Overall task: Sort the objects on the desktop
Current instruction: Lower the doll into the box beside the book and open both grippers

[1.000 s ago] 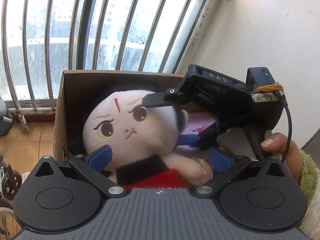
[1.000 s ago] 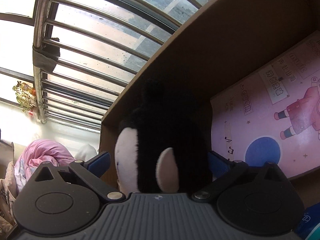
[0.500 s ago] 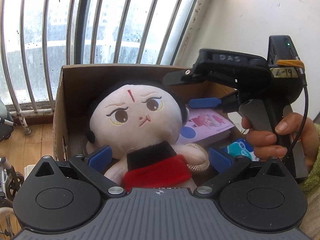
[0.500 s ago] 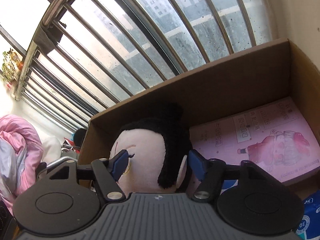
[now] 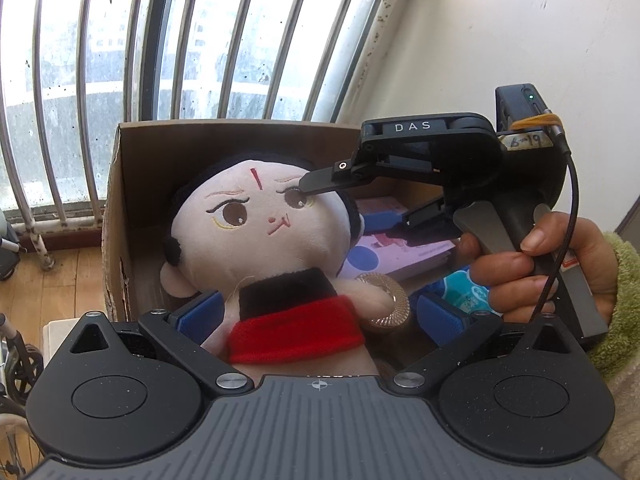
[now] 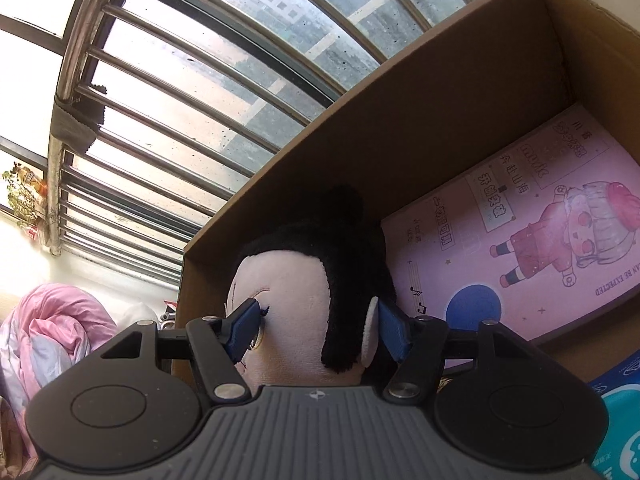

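A plush doll [image 5: 264, 232] with a pale face, black hair and a red skirt sits in a cardboard box [image 5: 120, 208]. My left gripper [image 5: 316, 316] is open with its blue pads on either side of the doll's body. My right gripper [image 6: 320, 326] is shut on the doll's head [image 6: 304, 300], one pad on the face, one by the ear; it also shows in the left wrist view [image 5: 344, 196]. A pink picture book [image 6: 520, 232] lies in the box to the right of the doll.
A blue-and-teal pack [image 6: 624, 408] lies at the box's near right corner. A barred window [image 5: 180, 40] is behind the box and a white wall [image 5: 520, 40] to the right. Pink bedding [image 6: 52, 328] lies left of the box.
My right gripper has closed its pads onto the doll's head from a wider stance. The doll's head has tilted slightly. My left gripper stays open around the body.
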A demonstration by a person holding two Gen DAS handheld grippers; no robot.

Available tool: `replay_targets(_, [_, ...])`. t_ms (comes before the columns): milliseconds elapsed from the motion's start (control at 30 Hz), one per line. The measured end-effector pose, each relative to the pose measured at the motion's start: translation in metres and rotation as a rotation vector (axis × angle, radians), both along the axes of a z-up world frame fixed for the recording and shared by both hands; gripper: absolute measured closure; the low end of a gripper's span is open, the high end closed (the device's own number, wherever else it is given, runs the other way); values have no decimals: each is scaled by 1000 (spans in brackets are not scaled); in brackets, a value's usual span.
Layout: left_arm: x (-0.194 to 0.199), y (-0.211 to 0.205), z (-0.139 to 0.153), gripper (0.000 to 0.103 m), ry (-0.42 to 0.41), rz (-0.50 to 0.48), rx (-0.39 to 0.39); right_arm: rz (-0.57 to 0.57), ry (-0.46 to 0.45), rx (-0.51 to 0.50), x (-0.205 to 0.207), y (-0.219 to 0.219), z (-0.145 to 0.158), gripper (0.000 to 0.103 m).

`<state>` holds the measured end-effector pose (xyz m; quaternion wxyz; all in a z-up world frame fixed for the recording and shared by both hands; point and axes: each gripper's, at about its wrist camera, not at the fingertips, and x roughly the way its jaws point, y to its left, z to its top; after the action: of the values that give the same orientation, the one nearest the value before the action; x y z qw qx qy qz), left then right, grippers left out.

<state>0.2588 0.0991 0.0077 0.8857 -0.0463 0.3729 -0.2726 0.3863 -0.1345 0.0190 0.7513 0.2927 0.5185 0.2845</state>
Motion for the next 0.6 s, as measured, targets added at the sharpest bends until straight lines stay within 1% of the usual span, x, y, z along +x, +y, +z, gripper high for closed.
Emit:
replay_targets(100, [0, -2, 0, 0, -3, 1, 7, 38, 58, 44, 2, 10, -9, 36])
replay_targets(267, [0, -3, 0, 0, -5, -3, 10, 58, 23, 19, 2, 18, -2, 35])
replay_targets(367, [0, -3, -1, 0, -5, -1, 14, 71, 15, 1, 2, 19, 0, 30])
replay_targets(433, [-1, -5, -1, 0, -8, 4, 19, 73, 11, -25, 0, 20, 3, 25])
replay_targets(467, [-1, -5, -1, 0, -11, 8, 24, 64, 12, -25, -1, 18, 6, 23])
replay_targets(500, [-1, -5, -1, 0, -16, 13, 30, 54, 9, -18, -3, 15, 8, 19])
replay_targets(600, [-8, -8, 0, 0, -32, 20, 34, 30, -44, 14, -16, 1, 25, 12])
